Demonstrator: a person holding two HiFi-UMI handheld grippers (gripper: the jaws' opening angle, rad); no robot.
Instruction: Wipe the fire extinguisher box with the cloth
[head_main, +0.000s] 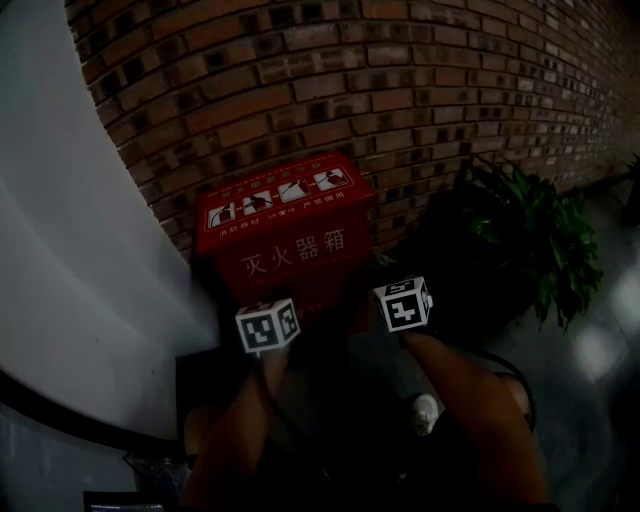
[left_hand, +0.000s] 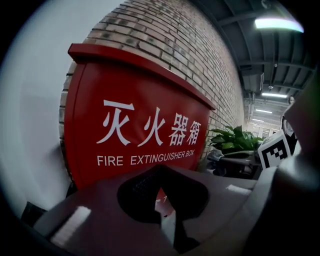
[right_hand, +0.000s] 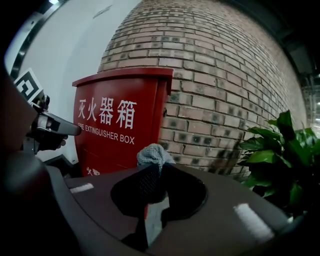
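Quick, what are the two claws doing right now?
Left claw: closed, holding nothing.
Right claw: closed on the grey cloth.

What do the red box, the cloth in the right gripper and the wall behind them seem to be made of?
Fire extinguisher box: probably painted sheet metal, smooth and slightly glossy, with thin folded edges at the lid.
Cloth: grey textile, woven or knitted; a fine mesh texture shows.
Wall: red-brown brick, matt, with paler mortar joints.
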